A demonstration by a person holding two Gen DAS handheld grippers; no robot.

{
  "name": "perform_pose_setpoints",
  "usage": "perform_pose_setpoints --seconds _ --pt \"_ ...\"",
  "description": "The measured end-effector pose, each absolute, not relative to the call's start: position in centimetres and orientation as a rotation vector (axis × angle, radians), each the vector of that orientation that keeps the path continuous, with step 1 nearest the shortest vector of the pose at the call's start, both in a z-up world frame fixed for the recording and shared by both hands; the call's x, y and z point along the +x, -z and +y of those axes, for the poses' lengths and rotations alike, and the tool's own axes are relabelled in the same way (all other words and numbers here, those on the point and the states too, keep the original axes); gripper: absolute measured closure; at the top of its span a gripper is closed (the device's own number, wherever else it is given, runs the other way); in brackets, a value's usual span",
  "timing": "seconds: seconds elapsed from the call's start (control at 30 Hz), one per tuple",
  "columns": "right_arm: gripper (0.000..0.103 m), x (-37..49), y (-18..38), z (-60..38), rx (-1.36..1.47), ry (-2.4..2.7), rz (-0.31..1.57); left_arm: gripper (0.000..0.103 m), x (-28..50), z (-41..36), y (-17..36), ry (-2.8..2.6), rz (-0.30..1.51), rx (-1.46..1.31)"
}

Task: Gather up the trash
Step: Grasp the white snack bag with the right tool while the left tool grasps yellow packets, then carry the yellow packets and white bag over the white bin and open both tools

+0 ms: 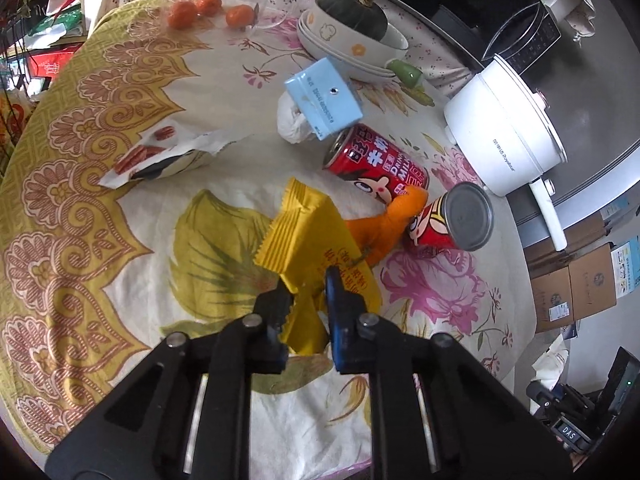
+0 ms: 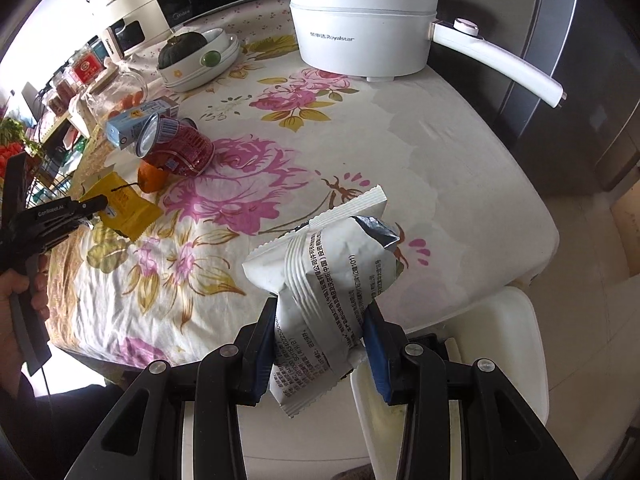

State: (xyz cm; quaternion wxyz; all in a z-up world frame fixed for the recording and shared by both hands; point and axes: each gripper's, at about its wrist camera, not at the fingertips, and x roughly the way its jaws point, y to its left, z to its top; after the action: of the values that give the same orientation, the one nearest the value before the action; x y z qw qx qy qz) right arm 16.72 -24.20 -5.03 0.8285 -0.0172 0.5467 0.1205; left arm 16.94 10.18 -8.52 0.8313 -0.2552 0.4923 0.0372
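1. Fingers (image 1: 342,304) of the left gripper (image 1: 306,290), lower centre of the left wrist view, stand narrow and pinch the near end of a yellow snack wrapper (image 1: 316,248); the gripper points steeply down at the table.
2. Beyond the wrapper lie an orange peel (image 1: 390,220), two red milk cans (image 1: 376,160) on their sides, a light blue carton (image 1: 324,98) and a crumpled white tissue (image 1: 292,120); a torn white packet (image 1: 160,158) lies at centre left.
3. In the right wrist view the left gripper appears at the left edge, held by a hand (image 2: 20,296) around its black handle, its tips on the yellow wrapper.
4. Right gripper (image 2: 320,332), lower centre of the right wrist view, is closed on a white snack bag (image 2: 328,272), which is lifted clear of the floral tablecloth (image 2: 360,140) with its torn top up.
5. Below this gripper, at lower right, stands a white bin (image 2: 520,320) just beside the table edge.
6. At the top of that view stands a white Royalstar electric pot (image 2: 360,32); at upper left, stacked bowls (image 2: 200,68) hold a dark green squash (image 2: 180,48).
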Motion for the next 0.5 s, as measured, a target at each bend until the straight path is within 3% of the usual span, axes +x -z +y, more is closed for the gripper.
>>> perform_pose_setpoints --seconds 0.5 --pt "0.062 15.4 4.1 -26.6 0.008 -0.235 1.132 0.093 12.8 12.8 5.2 -0.038 0.958 -0.538"
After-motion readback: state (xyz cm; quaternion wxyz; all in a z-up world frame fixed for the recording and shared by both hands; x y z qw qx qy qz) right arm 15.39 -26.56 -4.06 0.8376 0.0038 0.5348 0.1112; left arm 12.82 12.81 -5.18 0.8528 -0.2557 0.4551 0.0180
